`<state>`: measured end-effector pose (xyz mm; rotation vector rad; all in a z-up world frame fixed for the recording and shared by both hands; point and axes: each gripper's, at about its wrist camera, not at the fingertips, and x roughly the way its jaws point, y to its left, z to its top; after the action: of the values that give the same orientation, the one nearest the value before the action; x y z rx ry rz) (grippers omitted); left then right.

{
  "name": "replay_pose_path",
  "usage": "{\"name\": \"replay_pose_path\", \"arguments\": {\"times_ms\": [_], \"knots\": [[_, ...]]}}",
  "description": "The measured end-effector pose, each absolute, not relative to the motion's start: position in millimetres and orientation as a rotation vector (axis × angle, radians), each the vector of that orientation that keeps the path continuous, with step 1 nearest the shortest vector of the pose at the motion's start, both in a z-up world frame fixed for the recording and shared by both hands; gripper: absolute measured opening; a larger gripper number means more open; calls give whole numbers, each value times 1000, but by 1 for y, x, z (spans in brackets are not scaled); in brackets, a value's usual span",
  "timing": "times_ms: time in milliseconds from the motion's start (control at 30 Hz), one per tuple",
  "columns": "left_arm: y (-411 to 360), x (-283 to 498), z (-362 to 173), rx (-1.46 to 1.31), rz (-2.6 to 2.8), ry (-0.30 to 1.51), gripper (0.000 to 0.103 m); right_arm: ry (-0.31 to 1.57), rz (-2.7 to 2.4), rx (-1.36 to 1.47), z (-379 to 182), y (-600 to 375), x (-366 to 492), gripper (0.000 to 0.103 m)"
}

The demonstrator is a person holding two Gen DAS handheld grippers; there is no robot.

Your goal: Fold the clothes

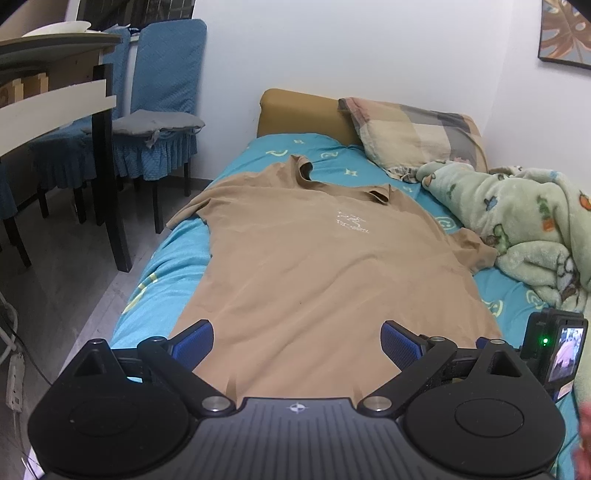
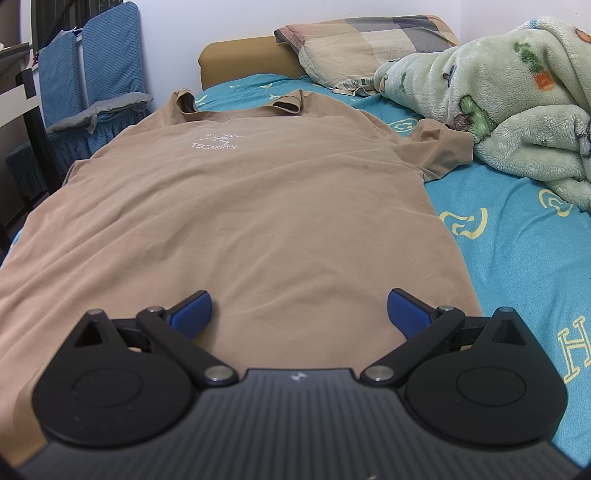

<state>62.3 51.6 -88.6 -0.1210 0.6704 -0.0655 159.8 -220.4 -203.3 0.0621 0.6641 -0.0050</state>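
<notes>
A tan T-shirt [image 1: 317,258] lies spread flat, front up, on a bed covered by a turquoise sheet [image 1: 166,266] with pale yellow letter shapes. Its collar [image 1: 306,170] points toward 12 o'clock, at the head of the bed, and a small white logo [image 1: 352,223] sits on the chest. One sleeve [image 1: 199,206] reaches out toward 10 o'clock near the bed's edge; the other sleeve [image 1: 476,251] lies bunched toward 3 o'clock, just beside a crumpled pale green fleece blanket [image 1: 524,229] printed with little animals. The hem runs down toward 6 o'clock and passes under both tools.

The left tool [image 1: 297,341] hovers over the lower part of the shirt with its blue-padded fingers [image 1: 195,343] spread wide, holding nothing. The right tool [image 2: 299,314] hangs low over the same lower area, nearer the shirt's 3 o'clock side, its fingers [image 2: 408,312] likewise spread apart and empty. In the left wrist view the right tool's camera unit [image 1: 557,350] shows at 4 o'clock, with a green light lit.

At 1 o'clock beyond the collar a plaid pillow [image 1: 410,133] leans against a mustard-coloured headboard [image 1: 303,110]. At 10 o'clock, on the floor beside the bed, stand chairs with blue quilted covers [image 1: 166,74], one carrying a grey cushion [image 1: 159,123], and a tabletop [image 1: 55,46] on dark legs. A framed picture [image 1: 565,33] hangs on the white wall at 2 o'clock.
</notes>
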Motion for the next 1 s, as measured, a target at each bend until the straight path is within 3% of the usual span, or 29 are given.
{"name": "replay_pose_path", "arguments": {"times_ms": [1000], "knots": [[48,73,-99,-93,-40,685,99,678,-36,127,-202,-235,179,103]]}}
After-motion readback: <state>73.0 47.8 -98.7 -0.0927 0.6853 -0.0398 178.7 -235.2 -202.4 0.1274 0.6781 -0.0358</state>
